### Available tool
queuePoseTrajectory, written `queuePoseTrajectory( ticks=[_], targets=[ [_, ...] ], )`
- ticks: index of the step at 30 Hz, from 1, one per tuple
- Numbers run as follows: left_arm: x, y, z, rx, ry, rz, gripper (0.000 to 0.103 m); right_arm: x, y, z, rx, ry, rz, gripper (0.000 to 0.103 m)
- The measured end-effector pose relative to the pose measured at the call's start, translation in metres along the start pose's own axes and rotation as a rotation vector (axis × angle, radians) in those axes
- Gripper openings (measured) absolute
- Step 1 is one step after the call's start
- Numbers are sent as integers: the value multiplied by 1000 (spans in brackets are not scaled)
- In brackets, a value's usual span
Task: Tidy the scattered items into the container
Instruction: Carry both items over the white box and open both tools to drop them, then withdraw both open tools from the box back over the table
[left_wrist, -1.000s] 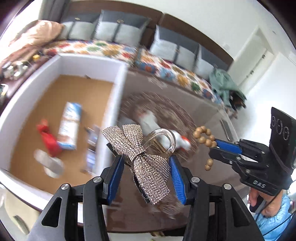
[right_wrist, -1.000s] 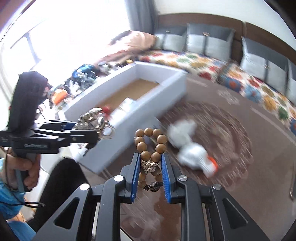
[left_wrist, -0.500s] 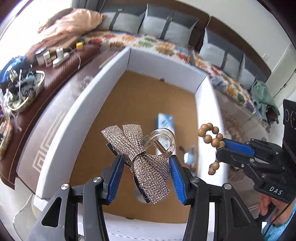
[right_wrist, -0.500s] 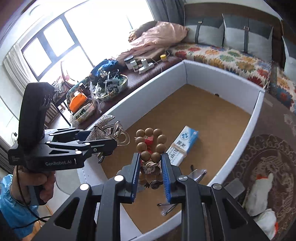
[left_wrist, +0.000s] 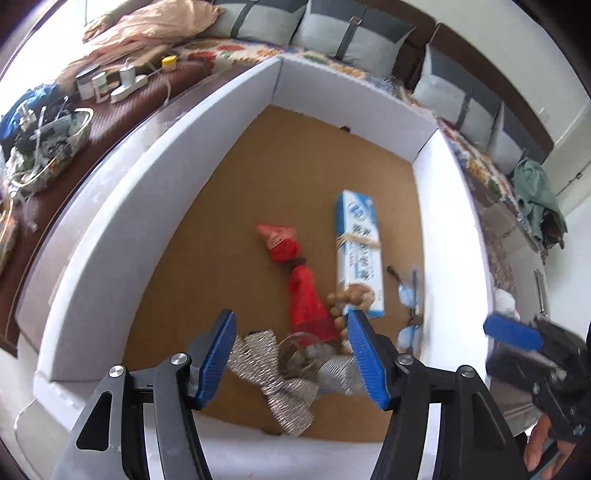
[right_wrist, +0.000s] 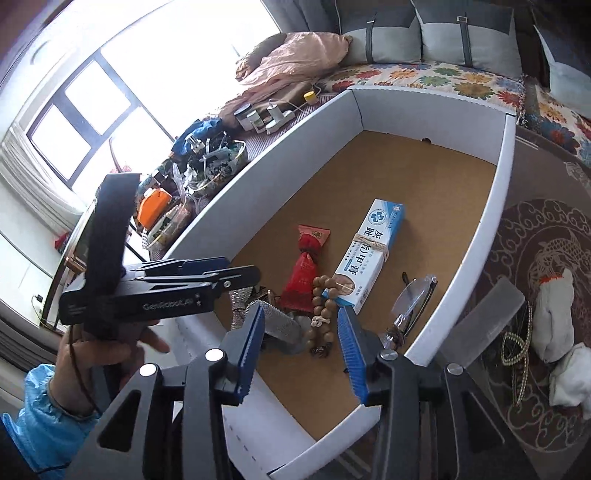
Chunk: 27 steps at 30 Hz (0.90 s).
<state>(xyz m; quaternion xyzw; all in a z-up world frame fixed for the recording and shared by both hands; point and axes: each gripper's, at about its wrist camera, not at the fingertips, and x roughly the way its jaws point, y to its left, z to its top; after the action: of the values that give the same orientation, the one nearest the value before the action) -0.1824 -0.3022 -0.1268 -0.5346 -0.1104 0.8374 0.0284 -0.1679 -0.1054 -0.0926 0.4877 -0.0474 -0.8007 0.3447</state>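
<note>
Inside the white cardboard box (right_wrist: 506, 155) the glittering silver bow clip (left_wrist: 273, 373) and brown wooden bead bracelet (right_wrist: 321, 306) are lying under your two spread-open grippers (left_wrist: 291, 354) (right_wrist: 301, 345), while white cloths (right_wrist: 554, 321) are waiting outside.

Both views are lit by strong daylight from the large dark-framed window (right_wrist: 92, 122), whose panes are blown out to plain white. The upper left of the left wrist view is washed out by the same glare. The brown cardboard floor of the white-walled open box (right_wrist: 417, 177) is evenly lit, with only soft, short shadows cast beside the objects. Straight box walls are bent into curves by the fisheye lens, and the corners of both frames are darkened (a black vignette ring). In the left wrist view the silver mesh bow hair clip (left_wrist: 275, 373) and the right tongs (left_wrist: 513, 334) are smeared by motion blur. The right wrist view is sharper.
</note>
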Motion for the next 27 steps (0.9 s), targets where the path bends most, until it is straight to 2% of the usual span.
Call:
queuePoseTrajectory(
  ticks=[6,13,17,21,24,26,27],
  targets=[
    [21,-15,3,53,-32,-4,62,-36,-5,-34,57,-44,2,43],
    [20,-24,-16,118,53,64,62,-66,-26,-71,105,-55,-45,43],
    [11,-16,-40,71,89,65,62,-89,-34,-83,127,-93,-50,43],
    [-10,-22,-44,46,-10,103,62,-107,-40,-93,148,-133,-57,43],
    [-39,-42,-48,58,-104,104,65,-127,-46,-107,155,-158,-92,43],
    [-60,-64,-54,100,-159,90,77,-143,-53,-122,162,-179,-134,43],
    [-69,-75,-58,114,-173,71,88,-151,-57,-130,168,-188,-154,43]
  ],
)
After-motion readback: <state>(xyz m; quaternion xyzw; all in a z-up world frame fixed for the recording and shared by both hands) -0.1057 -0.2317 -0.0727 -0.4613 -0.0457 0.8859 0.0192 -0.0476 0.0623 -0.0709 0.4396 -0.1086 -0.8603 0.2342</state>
